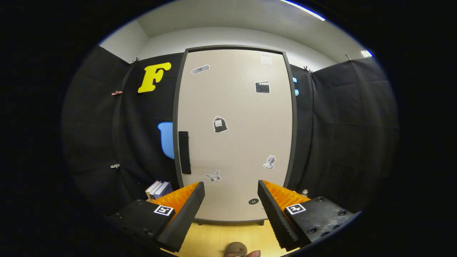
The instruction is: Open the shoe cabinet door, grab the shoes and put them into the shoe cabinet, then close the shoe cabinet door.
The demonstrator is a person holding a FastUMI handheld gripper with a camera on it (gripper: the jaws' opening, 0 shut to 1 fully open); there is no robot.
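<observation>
**Operator:** Right, going left to right. Far left, against the booth wall, a few books (pixel 158 189) stand on the bench (pixel 214 239), just beyond my left finger. Next comes the shoe cabinet door (pixel 235 135), shut, with its dark handle (pixel 184 152) running vertically along the door's left edge.

**Observer:** And the fingers?

**Operator:** The gripper (pixel 231 214) is spread wide with nothing between the fingers. It sits short of the cabinet, aimed at the lower middle of the door, so the handle lies up and to the left of my line.

**Observer:** What worries you?

**Operator:** First, the offset. If I drive straight ahead I'd meet the flat panel, not the handle, and probably just shove the cabinet back. Second, the handle looks flat and close to the door; I judge the fingers could slide off it rather than hook behind, and I can't tell whether it has a recess. Third, reaching left puts my left finger near those books, so a careless swing could knock them over.

**Observer:** The shoes?

**Operator:** I can only see a brownish rounded thing (pixel 235 248) on the near edge of the bench, below the fingers. It may be a shoe toe; I can't say. A small metal-capped object (pixel 304 192) stands beyond the right finger, close enough to clip.
</observation>
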